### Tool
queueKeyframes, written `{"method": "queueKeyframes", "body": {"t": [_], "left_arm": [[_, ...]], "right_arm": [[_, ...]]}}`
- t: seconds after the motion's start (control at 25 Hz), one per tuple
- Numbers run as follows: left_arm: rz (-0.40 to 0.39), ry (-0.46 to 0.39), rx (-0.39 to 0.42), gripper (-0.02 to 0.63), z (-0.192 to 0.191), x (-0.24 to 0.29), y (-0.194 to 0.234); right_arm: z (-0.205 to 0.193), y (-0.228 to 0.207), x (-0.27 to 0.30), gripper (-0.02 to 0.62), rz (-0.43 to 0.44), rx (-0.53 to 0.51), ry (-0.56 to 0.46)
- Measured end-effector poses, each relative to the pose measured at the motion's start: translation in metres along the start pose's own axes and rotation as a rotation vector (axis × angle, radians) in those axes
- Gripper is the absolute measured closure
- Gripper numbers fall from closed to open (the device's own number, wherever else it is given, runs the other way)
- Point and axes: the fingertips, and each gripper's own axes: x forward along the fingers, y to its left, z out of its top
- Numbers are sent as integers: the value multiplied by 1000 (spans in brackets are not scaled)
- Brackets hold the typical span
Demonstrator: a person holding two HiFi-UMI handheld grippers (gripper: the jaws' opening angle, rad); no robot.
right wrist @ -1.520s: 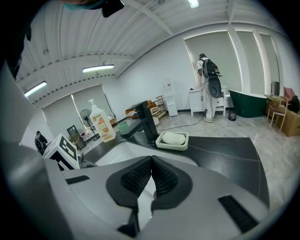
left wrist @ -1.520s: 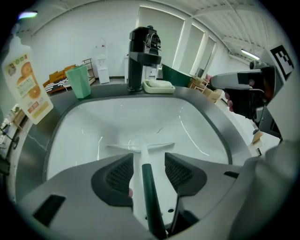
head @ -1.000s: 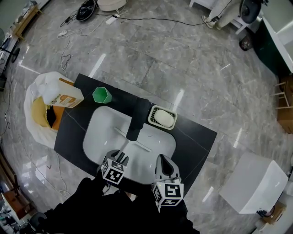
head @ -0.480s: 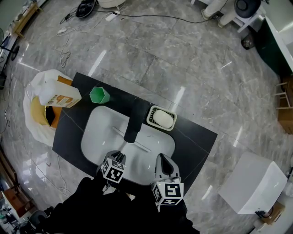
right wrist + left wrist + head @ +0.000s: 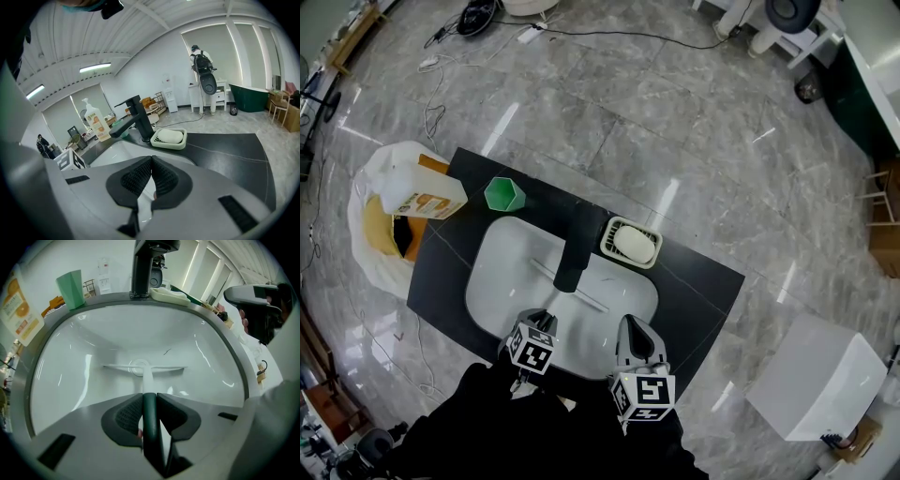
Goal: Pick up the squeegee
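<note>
Nearest you, the left gripper [image 5: 149,398] points steeply down into the sink [image 5: 70,348]. Its jaws have just been closing, and the two ribbed pads now press on either side of the dark handle of the squeegee [image 5: 146,383]. The squeegee lies on the basin floor. Its long axis runs straight away from your left fingers: dark handle in the grip, then the pale shaft, then the blade set crosswise over the drain [image 5: 138,367]. Handle and jaw line agree, so the coming lift probably calls for no turn of the wrist, only a rise that carries the blade end clear of the basin. The blade is the far, unsupported end and may sag or swing if the clamp is light. Your right gripper [image 5: 151,160] sits beside the left at the sink's near edge, clenched with pad tips touching and nothing between them. It aims shallowly across the counter, not at the squeegee, so the left hand is plainly the nearer. Beyond the blade stands the black faucet [image 5: 143,268] at the far rim, with the soap dish [image 5: 168,138] just beside it.
</note>
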Motion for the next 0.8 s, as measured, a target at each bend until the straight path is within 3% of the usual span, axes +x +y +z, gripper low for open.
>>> {"method": "queueKeyframes", "body": {"t": [0.8], "left_arm": [[33, -186, -17, 500, 21, -61, -1]], "right_arm": [[15, 37, -41, 580, 5, -63, -69]]}}
